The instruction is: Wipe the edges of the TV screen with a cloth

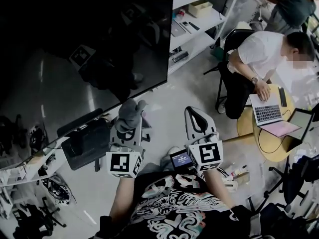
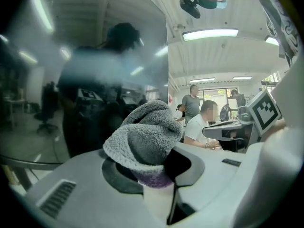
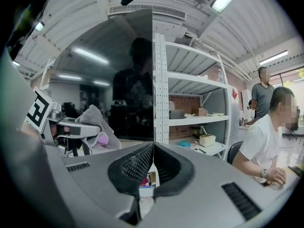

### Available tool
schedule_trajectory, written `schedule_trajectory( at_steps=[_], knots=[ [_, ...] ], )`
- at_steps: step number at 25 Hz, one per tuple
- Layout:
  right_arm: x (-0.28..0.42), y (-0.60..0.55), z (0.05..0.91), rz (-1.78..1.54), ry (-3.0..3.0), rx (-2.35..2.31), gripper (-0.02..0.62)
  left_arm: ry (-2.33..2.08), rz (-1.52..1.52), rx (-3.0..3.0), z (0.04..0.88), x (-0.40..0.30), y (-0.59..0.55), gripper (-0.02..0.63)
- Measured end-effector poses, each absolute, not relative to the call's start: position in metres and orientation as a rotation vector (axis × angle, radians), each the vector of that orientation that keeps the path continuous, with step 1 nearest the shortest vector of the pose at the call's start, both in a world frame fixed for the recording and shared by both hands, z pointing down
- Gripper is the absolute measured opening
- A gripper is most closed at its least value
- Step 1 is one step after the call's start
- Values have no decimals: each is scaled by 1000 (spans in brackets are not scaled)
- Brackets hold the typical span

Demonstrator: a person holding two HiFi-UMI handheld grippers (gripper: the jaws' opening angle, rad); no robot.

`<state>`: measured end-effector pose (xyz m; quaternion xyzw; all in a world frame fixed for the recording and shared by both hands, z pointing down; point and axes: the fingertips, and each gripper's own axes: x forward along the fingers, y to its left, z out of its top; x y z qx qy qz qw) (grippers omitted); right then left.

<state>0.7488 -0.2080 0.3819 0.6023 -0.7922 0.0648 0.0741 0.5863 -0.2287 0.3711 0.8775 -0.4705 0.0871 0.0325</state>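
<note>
At far left the large dark glossy TV screen (image 1: 75, 49) stands tilted on its stand, its lower edge running up toward a bottom right corner. The panel looks thin and easily marked, so only light pressure along the frame seems wise, with none on the glass itself.

Just below that corner, the left tool (image 1: 128, 127) is pinching a grey terry cloth (image 1: 130, 112). Its jaws are pressed onto the bunched lower part, and a soft rounded wad stands up past the tips. The cloth looks light, limp and grippy. Held low like this, the free wad can fold over an edge and follow it, though a loose flap may drag. Whether it touches the frame cannot be told; it is just beside it.

The right tool (image 1: 199, 121) hovers near with its jaws pressed together on nothing.

Right of the screen's upright edge stands a white metal shelving unit (image 1: 199, 29), close behind it, so room for a sweep up that side looks tight. Further right, a seated person (image 1: 259, 54) leans over an open laptop (image 1: 269, 114) on a round wooden surface (image 1: 264, 143), well apart from both tools, with open floor between.
</note>
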Motion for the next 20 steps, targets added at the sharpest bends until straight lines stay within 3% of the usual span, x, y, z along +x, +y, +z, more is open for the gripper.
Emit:
schedule_trajectory(
  at_steps=[10, 20],
  knots=[
    [697, -132, 351, 114, -2446, 1719, 29, -1541, 179, 2681, 349, 546, -148, 118],
    [640, 14, 356, 67, -2528, 1560, 29, -1694, 188, 2615, 350, 490, 13, 118]
  ],
)
